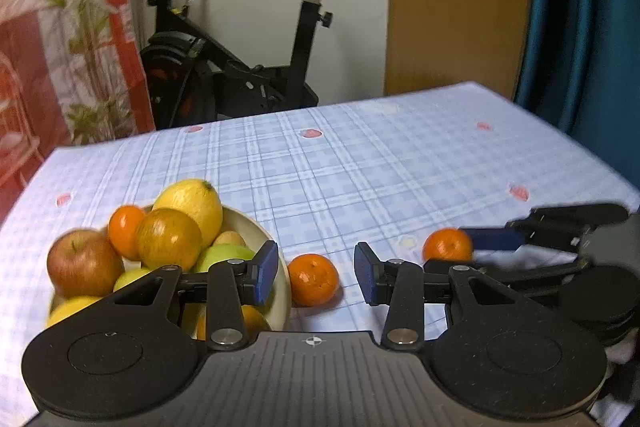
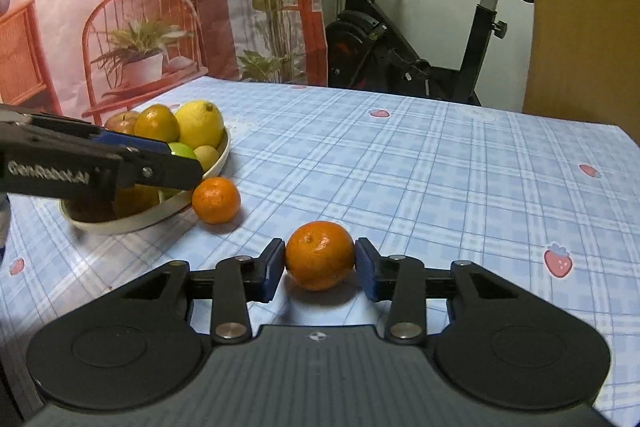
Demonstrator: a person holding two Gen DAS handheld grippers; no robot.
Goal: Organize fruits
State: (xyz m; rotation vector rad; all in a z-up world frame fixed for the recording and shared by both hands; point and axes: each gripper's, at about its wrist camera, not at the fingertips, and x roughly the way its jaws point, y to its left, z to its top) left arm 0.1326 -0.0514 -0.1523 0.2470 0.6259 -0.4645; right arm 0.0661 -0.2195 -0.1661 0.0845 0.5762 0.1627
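While the left gripper point(image 1: 316, 273) hangs with its jaws narrowly apart and empty, a loose mandarin point(image 1: 313, 279) sits on the cloth just beyond them, touching or nearly touching the bowl point(image 1: 280, 301) of fruit. From the right wrist, the right gripper point(image 2: 320, 267) has its pads against a second mandarin point(image 2: 320, 255) resting on the tablecloth point(image 2: 440, 187); I'd lift straight, gently. Open cloth lies ahead and right; the bowl crowds the left.
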